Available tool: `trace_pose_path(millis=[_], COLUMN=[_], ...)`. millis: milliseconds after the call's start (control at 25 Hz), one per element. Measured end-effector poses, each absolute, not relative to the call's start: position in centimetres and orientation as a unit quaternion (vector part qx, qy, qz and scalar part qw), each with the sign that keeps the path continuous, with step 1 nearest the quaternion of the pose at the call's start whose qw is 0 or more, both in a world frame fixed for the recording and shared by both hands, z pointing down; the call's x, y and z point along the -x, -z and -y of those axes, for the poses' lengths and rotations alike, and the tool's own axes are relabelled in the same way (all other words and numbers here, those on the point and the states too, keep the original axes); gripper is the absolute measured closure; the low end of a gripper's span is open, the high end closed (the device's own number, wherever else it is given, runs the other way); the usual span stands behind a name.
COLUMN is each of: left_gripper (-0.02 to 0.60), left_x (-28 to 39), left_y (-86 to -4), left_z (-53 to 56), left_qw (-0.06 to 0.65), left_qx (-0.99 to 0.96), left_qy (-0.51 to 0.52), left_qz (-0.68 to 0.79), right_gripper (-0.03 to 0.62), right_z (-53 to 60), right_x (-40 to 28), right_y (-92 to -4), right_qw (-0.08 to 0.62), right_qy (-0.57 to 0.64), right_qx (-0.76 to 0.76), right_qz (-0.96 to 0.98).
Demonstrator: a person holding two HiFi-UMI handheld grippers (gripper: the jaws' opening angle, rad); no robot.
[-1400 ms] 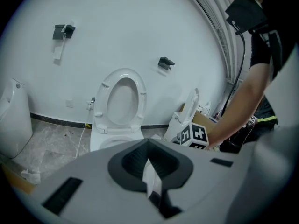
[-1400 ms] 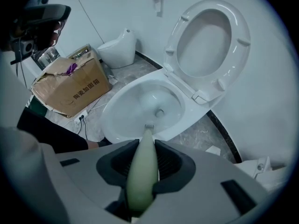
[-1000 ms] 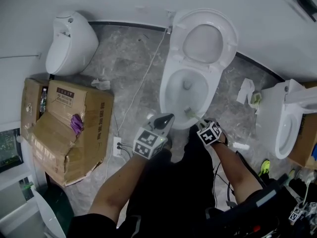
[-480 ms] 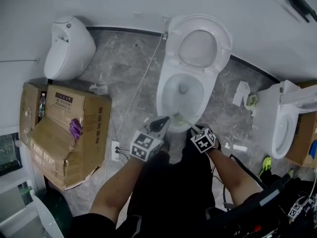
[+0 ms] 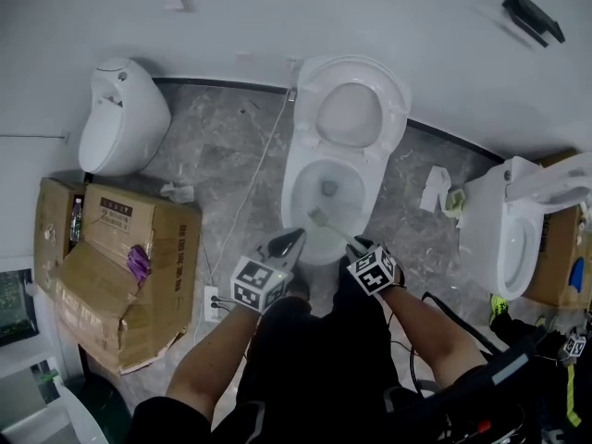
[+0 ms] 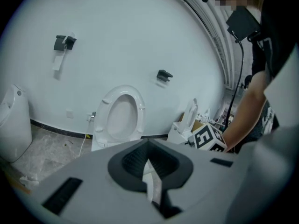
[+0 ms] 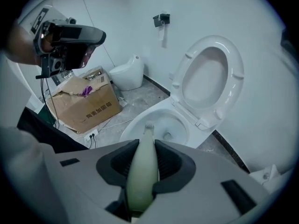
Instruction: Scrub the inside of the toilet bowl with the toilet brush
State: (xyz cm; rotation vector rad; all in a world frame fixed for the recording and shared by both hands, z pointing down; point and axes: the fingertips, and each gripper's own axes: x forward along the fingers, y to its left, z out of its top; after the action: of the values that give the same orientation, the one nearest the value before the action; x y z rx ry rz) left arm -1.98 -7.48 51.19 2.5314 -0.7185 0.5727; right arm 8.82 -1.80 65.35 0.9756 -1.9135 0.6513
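The white toilet stands with its lid raised against the back wall. My right gripper is shut on the pale green handle of the toilet brush, and the brush head sits low at the near side of the bowl. In the right gripper view the brush runs out between the jaws of the right gripper toward the bowl. My left gripper hovers at the bowl's near left rim, shut and holding nothing. In the left gripper view the left gripper points at the lid.
A white urinal stands at the back left, and a torn cardboard box lies left of my legs. A cable runs across the floor to a power strip. Crumpled paper and a second toilet are at the right.
The brush head has swept left along the near side of the bowl. Both grippers have stayed close to the front rim, and the head view has shifted.
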Motion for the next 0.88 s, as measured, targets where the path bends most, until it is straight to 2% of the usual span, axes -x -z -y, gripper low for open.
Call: trace_pose_path(millis=[880], left_gripper=[0.572], left_x=[0.6], left_y=[-41.8], left_z=[9.7], left_qw=[0.163], left_qx=[-0.935], left_qy=[-0.143], left_qz=[0.282], right_gripper=[0.485], right_z=[5.3], right_x=[-12.6], right_y=[-51.5], right_qw=[0.332], right_qy=[-0.241], right_qx=[-0.481], right_qz=[0.775])
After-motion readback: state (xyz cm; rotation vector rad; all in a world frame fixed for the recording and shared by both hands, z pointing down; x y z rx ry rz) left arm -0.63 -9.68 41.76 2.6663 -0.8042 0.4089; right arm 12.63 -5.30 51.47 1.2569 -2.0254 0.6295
